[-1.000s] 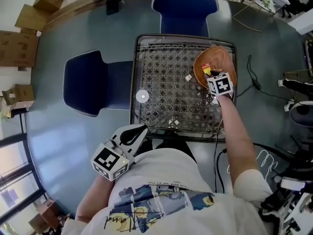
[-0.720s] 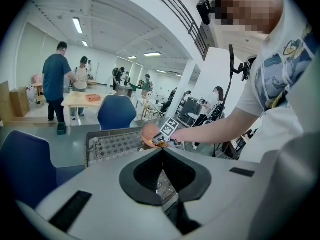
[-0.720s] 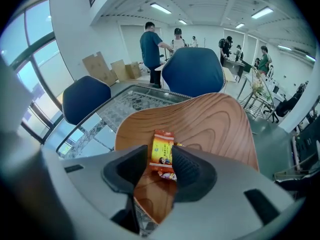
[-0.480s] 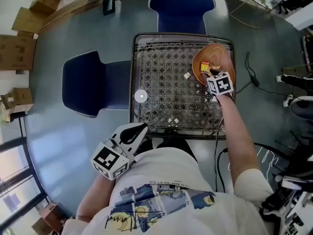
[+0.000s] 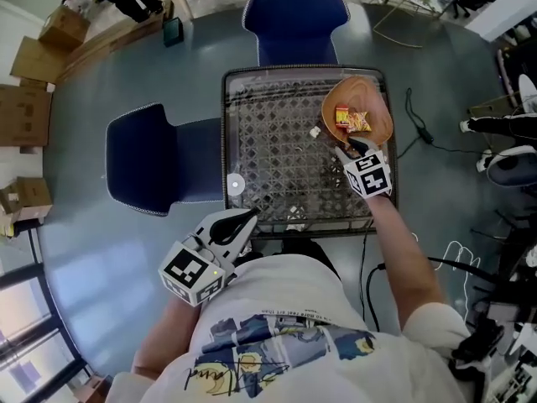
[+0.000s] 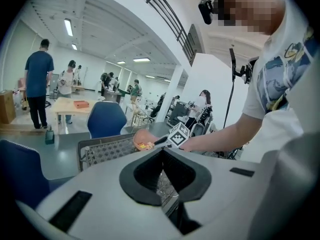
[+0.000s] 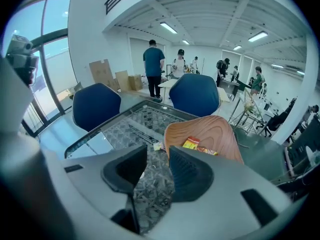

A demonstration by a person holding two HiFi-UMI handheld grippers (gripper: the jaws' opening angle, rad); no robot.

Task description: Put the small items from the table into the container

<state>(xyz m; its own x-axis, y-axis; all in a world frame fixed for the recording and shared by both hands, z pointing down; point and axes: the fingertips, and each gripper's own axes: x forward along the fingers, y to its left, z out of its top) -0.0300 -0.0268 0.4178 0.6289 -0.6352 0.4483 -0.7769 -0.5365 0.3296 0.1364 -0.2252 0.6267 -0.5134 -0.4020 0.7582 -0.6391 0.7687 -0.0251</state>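
A wooden bowl stands at the far right of the lattice-patterned glass table. Yellow and red packets lie in it. My right gripper hovers just in front of the bowl, open, with nothing between its jaws. A small white piece lies left of the bowl. A white disc sits near the table's left edge, and small pale bits lie near the front edge. My left gripper is held off the front left corner, shut and empty.
One blue chair stands left of the table, another behind it. A cable runs on the floor to the right. Cardboard boxes are far left. People stand around tables in the background.
My right gripper has drawn back from over the bowl toward me and risen, leaving the packets lying in the bowl. The left gripper has stayed where it was.
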